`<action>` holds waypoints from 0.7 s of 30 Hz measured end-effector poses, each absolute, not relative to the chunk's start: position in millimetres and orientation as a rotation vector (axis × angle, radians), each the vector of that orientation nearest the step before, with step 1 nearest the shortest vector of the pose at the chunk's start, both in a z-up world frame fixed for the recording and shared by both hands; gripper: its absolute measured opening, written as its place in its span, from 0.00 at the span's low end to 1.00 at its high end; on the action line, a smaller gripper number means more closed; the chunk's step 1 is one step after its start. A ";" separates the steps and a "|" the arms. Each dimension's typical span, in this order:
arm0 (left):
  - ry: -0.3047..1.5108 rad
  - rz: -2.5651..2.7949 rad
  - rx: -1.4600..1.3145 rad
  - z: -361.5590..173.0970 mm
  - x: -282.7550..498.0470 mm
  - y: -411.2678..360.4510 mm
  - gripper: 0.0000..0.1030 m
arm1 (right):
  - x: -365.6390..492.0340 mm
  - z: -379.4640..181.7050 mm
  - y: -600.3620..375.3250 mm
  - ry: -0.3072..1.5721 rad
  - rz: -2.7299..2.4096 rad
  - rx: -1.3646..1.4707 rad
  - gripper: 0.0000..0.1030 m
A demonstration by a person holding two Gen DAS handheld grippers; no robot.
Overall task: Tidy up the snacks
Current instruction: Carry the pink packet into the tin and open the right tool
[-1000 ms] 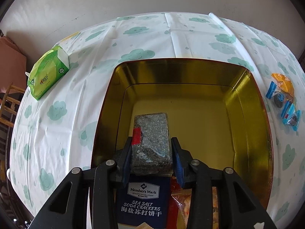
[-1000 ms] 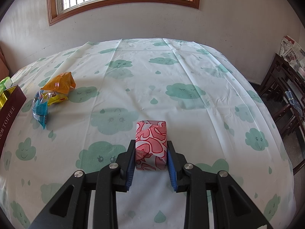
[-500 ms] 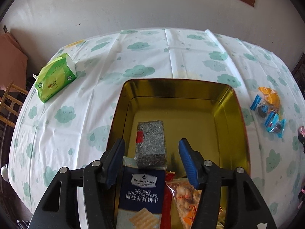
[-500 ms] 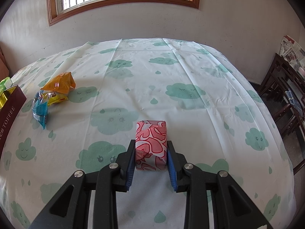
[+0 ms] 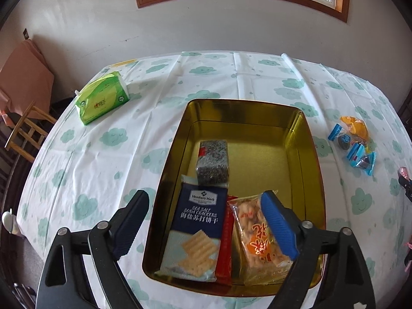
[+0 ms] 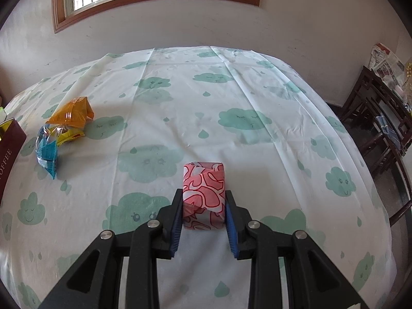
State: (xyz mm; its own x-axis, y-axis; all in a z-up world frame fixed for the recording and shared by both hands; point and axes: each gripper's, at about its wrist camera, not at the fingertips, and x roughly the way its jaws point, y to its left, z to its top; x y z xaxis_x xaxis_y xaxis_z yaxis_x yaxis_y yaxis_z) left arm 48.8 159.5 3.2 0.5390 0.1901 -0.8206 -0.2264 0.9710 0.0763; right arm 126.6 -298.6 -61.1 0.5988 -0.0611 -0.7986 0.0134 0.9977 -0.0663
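One gold tin (image 5: pixel 306 139) is seen on the cloud-print tablecloth (image 5: pixel 103 154) in the left wrist view, and four packets are counted inside it: one speckled grey block (image 5: pixel 213 162) lying toward the middle of the floor, one blue soda cracker pack (image 5: pixel 197 229) touching the block's near end, one narrow red packet (image 5: pixel 226 239) wedged beside the crackers, and one clear bag of orange-printed snacks (image 5: pixel 257 237) at the near right. The left gripper (image 5: pixel 206 226) is held above the near end of the tin with its jaws spread wide; they have just been opening, and nothing is pressed between the pads, the grey block lying free ahead of them. One green tissue pack (image 5: pixel 103 97) is shown at the far left of the cloth, well apart from the tin, and a small heap of wrapped sweets (image 5: pixel 354 144) lies to the tin's right; its pieces cannot be counted surely, though one orange wrapper and several blue ones are made out. The tin's contents and the tissue pack are shown only in this view. In the right wrist view, one pink-and-red patterned packet (image 6: pixel 203 195) is clamped between the closed jaws of the right gripper (image 6: pixel 203 221), low over the cloth. The sweets heap (image 6: pixel 61 131) is seen at the left there, just beside the tin's dark red outer wall (image 6: pixel 9 152). A dark wooden chair (image 6: pixel 381 128) at the right edge is shown only there.
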 end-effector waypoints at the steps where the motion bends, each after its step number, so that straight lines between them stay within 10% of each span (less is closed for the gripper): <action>1: 0.972 0.254 -0.044 1.7 46.6 159.8 0.84 | 126.4 -61.0 -297.5 0.929 -0.052 -0.054 0.28; 21: 0.935 0.324 -0.091 2.7 13.1 178.1 0.86 | 95.3 -12.9 -158.4 0.883 0.208 -0.060 0.28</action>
State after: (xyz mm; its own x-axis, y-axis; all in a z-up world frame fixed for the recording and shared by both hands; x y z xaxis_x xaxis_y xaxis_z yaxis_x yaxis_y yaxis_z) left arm 13.1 178.1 2.7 0.5493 0.2341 -0.8021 -0.3120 0.9480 0.0630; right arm 95.3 -158.4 -12.9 0.6159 0.1558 -0.7723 -0.2055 0.9781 0.0334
